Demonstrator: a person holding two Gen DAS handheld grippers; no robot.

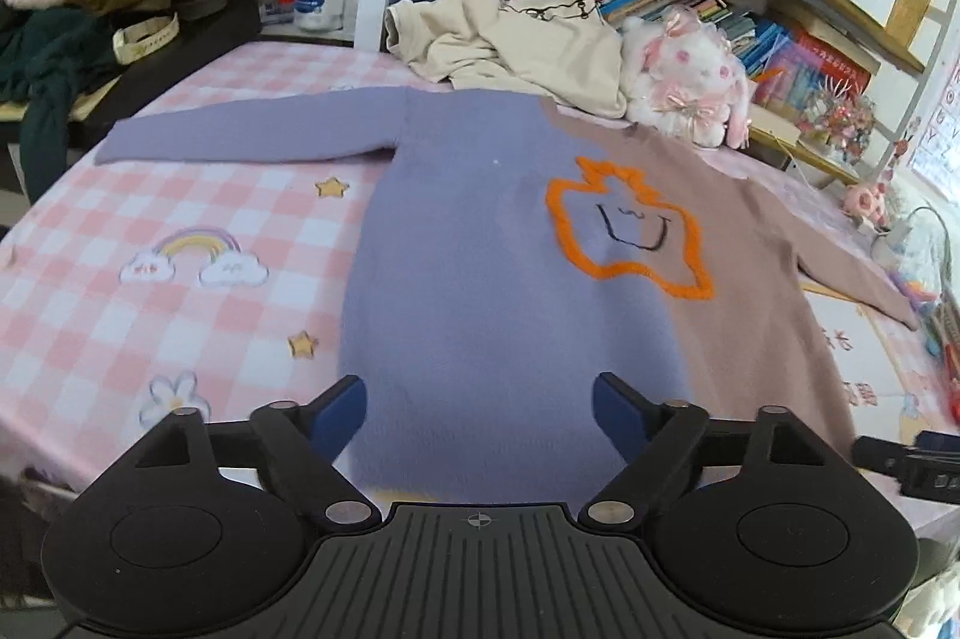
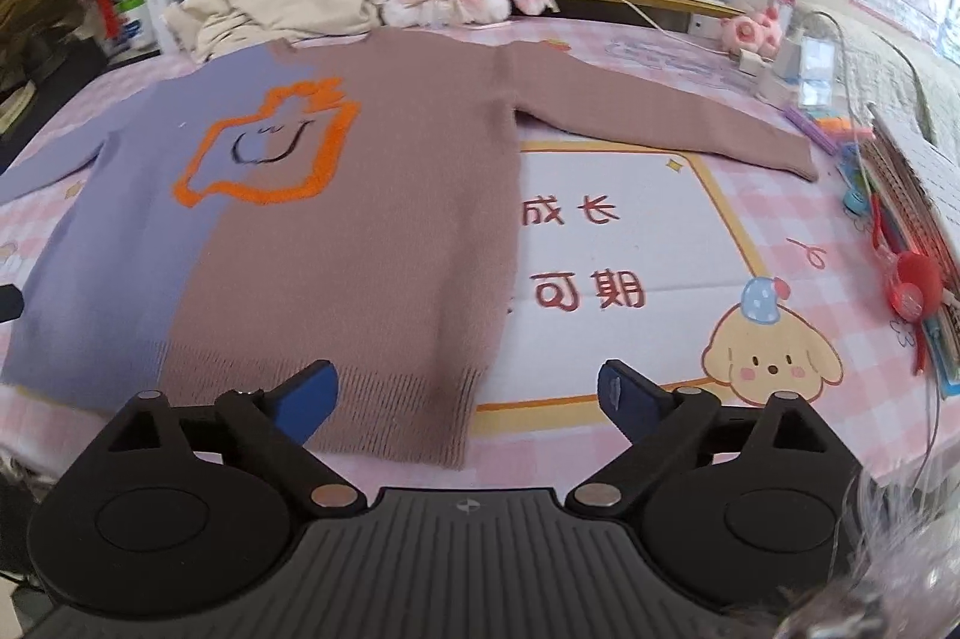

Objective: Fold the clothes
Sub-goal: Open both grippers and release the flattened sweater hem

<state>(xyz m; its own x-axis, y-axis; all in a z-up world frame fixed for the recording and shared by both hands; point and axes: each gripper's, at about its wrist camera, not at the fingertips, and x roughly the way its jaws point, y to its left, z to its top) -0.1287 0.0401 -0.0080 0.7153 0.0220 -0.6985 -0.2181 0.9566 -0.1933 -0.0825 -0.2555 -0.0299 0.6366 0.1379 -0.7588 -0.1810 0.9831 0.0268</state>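
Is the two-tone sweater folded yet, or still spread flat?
Spread flat. The sweater lies face up on the checked cloth, both sleeves stretched outward, hem unfolded. The left gripper and right gripper are open, holding nothing.

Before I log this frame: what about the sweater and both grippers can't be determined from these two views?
- Sweater hem, left wrist view: hidden behind the left gripper.
- Purple sleeve cuff, right wrist view: cut off by the picture's left edge.
- Collar, both views: covered by the beige garment.
- Right gripper: contact with the cloth can't be judged.
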